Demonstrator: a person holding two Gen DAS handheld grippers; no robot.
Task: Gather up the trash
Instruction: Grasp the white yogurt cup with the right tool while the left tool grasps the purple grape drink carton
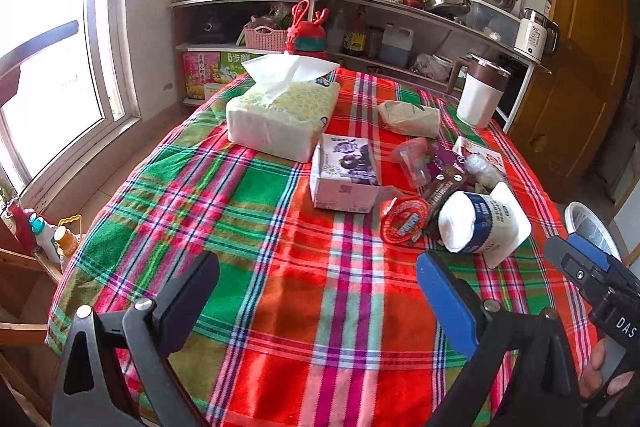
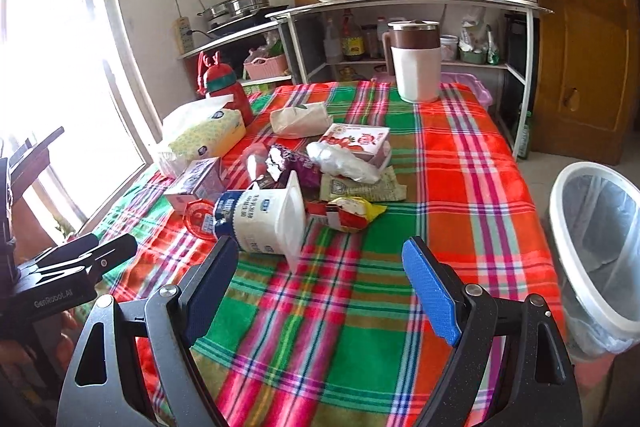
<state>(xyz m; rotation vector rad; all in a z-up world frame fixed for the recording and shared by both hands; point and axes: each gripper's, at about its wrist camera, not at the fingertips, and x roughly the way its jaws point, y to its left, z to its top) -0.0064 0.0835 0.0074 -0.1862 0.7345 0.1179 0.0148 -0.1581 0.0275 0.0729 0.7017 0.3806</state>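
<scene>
Both cameras sit low over the near edge of the desk [image 1: 304, 307], looking forward across its plaid cloth toward the kitchen shelves [image 2: 400, 3]. The left view faces slightly right, the right view slightly left. Both share the yogurt cup [image 1: 476, 223] and tissue pack [image 2: 204, 135]; the right one also takes in the bin [image 2: 596, 247].
</scene>
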